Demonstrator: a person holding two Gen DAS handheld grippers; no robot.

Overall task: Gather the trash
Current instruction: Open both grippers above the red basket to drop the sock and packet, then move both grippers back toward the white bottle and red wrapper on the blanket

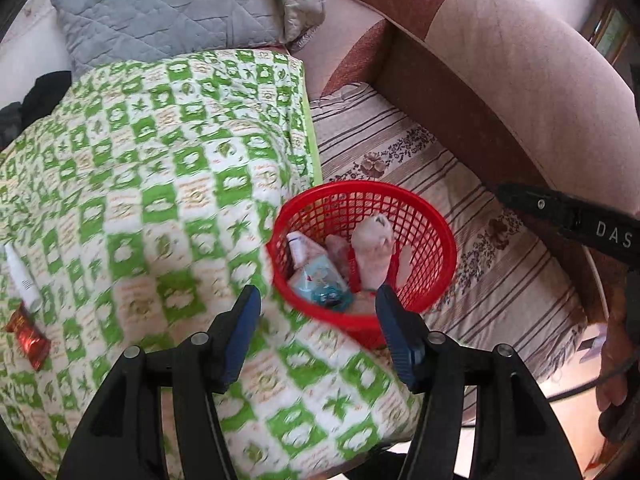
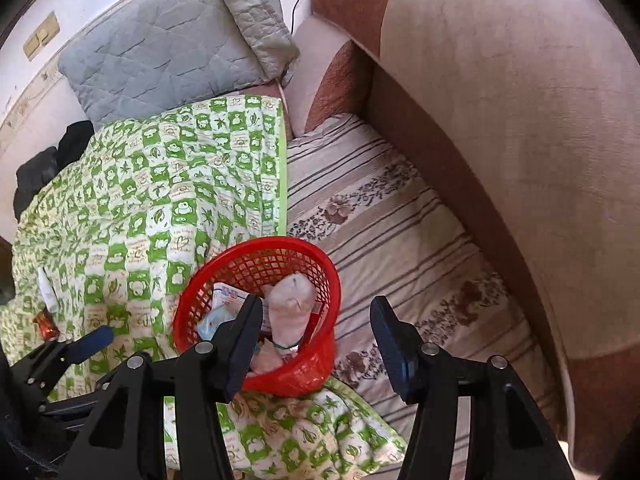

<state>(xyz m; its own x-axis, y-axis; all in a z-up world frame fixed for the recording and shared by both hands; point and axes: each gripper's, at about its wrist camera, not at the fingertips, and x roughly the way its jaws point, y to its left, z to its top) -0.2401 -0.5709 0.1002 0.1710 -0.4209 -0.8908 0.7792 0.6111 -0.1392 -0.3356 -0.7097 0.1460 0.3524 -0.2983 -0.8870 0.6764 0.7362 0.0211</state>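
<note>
A red mesh basket stands on the bed at the edge of the green checked blanket. Inside it lie a crumpled pale wrapper, a white carton and a light-blue packet. My left gripper hangs open just above the basket's near rim, with nothing between its fingers. My right gripper is open too, over the basket's near right side. On the blanket at far left lie a red foil wrapper and a white tube.
The green checked blanket covers the left of the bed, a striped floral sheet the right. A grey quilted pillow lies at the head. A brown sofa back runs along the right. Dark clothing sits at far left.
</note>
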